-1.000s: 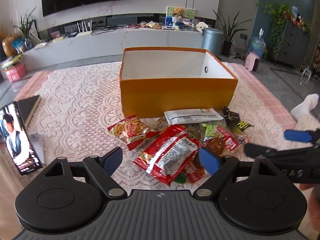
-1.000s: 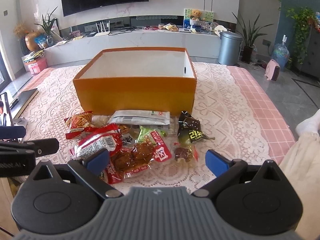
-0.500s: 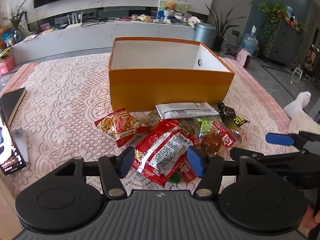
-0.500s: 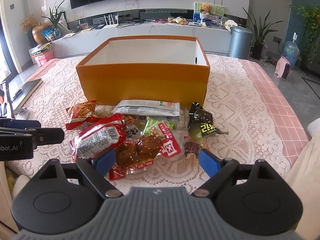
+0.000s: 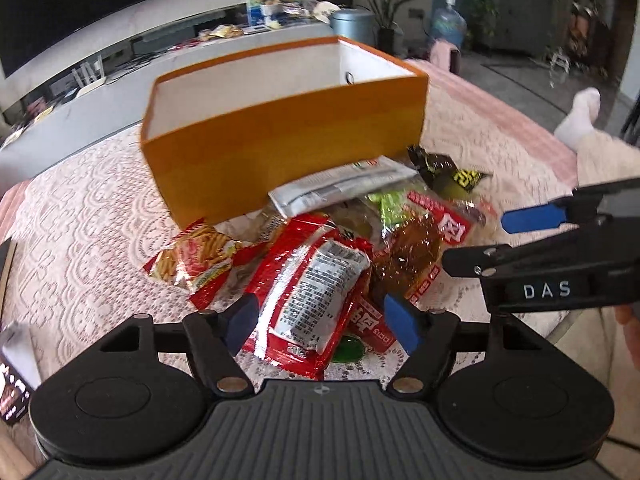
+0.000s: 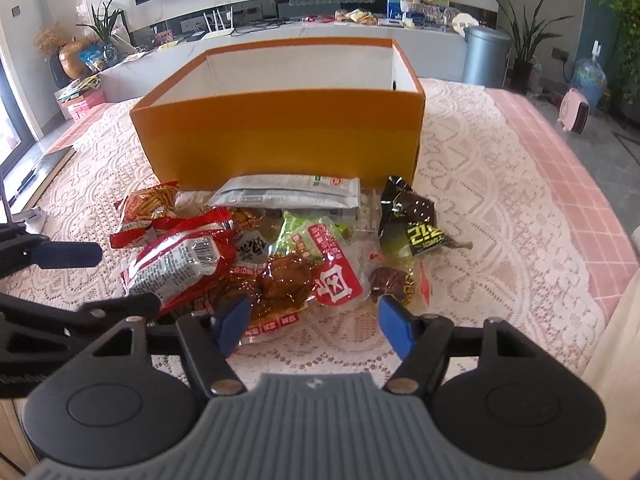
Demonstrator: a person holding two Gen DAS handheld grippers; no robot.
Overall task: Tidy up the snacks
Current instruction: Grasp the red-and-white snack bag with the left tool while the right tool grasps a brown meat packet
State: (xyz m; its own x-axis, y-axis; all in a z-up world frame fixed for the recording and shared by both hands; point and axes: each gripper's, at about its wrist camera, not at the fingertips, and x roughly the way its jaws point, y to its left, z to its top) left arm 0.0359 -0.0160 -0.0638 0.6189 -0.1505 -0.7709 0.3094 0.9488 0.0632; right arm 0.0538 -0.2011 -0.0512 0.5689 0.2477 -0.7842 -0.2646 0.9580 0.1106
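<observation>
Jaws of both grippers released, just narrowing over snack pile (image 6: 256,248) — none gripped; orange box (image 6: 280,136) looks empty, all sorting remains

White capitals "DAS" stand on the black body of the right gripper (image 5: 532,236), seen from the left wrist view. A red square seal with one white Chinese character marks the clear packet (image 6: 316,268) of brown snack. Yellow-green Korean-style lettering runs across the dark wrapper (image 6: 412,220). The red bag (image 5: 312,292) carries a silver panel of print and a barcode, too small to read.
</observation>
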